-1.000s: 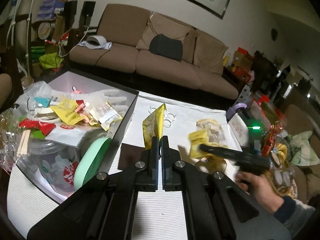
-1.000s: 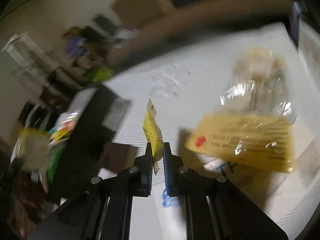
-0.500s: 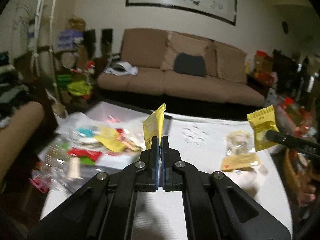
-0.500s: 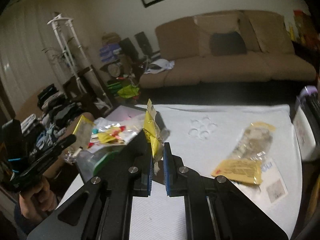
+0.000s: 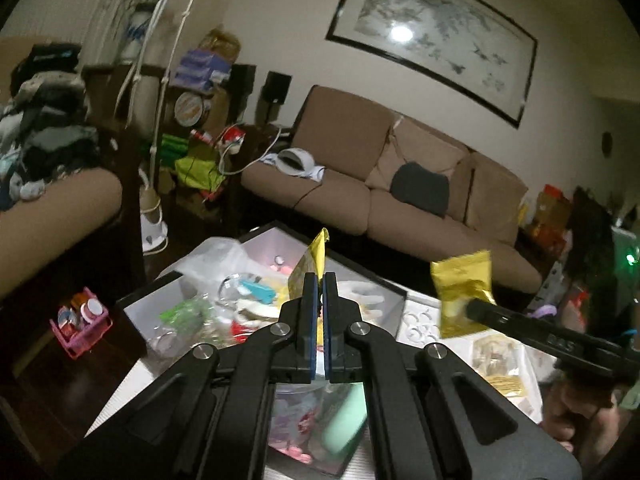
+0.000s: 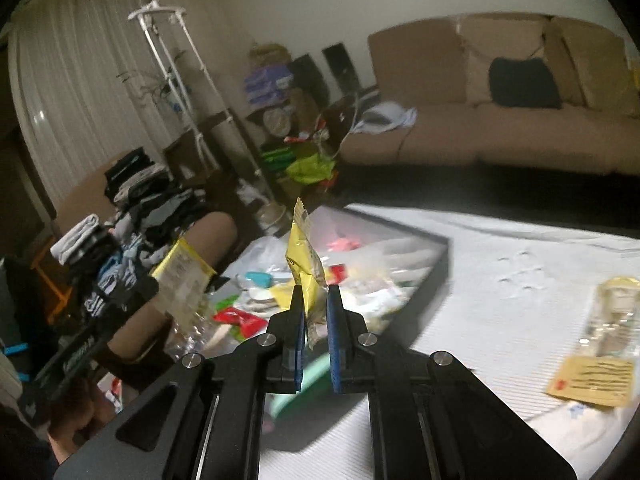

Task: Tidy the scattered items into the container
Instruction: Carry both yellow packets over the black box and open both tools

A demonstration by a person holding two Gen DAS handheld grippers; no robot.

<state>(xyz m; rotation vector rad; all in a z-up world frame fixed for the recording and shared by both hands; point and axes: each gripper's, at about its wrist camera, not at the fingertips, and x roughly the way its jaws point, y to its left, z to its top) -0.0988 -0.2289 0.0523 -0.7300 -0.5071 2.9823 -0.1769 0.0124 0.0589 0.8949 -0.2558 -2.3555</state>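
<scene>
My left gripper (image 5: 319, 280) is shut on a yellow snack packet (image 5: 310, 262) and holds it above the black-rimmed container (image 5: 394, 292), which is full of packets and wrappers. My right gripper (image 6: 315, 300) is shut on another yellow packet (image 6: 302, 258), also above the container (image 6: 438, 268). In the left wrist view the right gripper's packet (image 5: 464, 290) shows at the right, over the container's edge. In the right wrist view the left gripper's packet (image 6: 182, 272) shows at the left.
A clear bag with a yellow label (image 6: 600, 344) and a six-ring plastic holder (image 6: 520, 270) lie on the white table mat (image 6: 500, 320). A mint-green lid (image 5: 346, 420) leans inside the container. A brown sofa (image 5: 380, 168) stands behind the table. A pink basket (image 5: 80, 320) is on the floor.
Both grippers have swung left with their packets, from over the table mat to above the container. Each stays shut on its packet.
</scene>
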